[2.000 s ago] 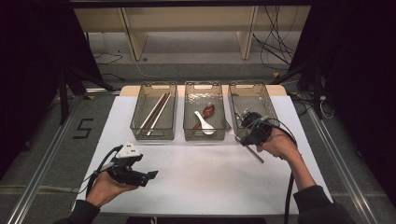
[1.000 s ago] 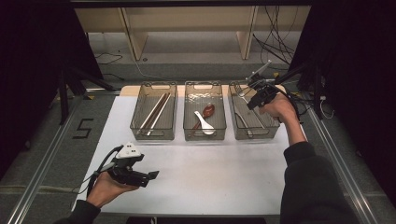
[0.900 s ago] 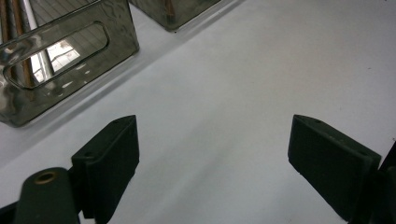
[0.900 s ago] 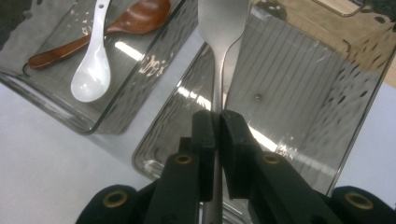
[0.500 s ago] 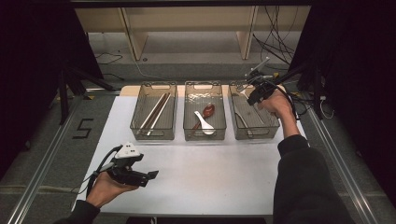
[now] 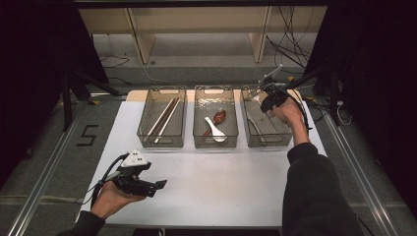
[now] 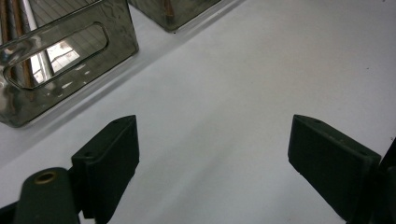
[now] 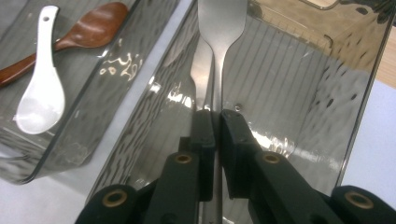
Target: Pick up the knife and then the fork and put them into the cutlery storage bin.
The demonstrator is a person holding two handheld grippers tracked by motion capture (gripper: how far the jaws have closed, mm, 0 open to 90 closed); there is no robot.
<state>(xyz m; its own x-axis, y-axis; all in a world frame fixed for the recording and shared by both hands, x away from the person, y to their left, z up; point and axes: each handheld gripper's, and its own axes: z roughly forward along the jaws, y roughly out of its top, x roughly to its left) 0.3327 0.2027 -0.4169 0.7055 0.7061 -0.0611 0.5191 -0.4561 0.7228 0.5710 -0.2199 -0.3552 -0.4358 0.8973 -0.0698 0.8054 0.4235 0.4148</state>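
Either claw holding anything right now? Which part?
Right claw is shut on a metal fork by its thin handle, over the right bin. Left claw is open, holding nothing.

On the white counter (image 6: 206, 177) stand two clear bins: the left bin (image 6: 162, 124) holds chopsticks (image 6: 164, 118) lying lengthwise, and the middle bin (image 6: 215, 123) holds a white spoon (image 6: 214, 129) crossing a brown wooden spoon (image 6: 216, 119) (bowls toward opposite ends). A black "5" (image 6: 87, 135) marks the floor at left.

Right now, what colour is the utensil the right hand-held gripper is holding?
Shiny silver metal; the utensil shows best in the right gripper view, clamped in the right hand-held gripper.
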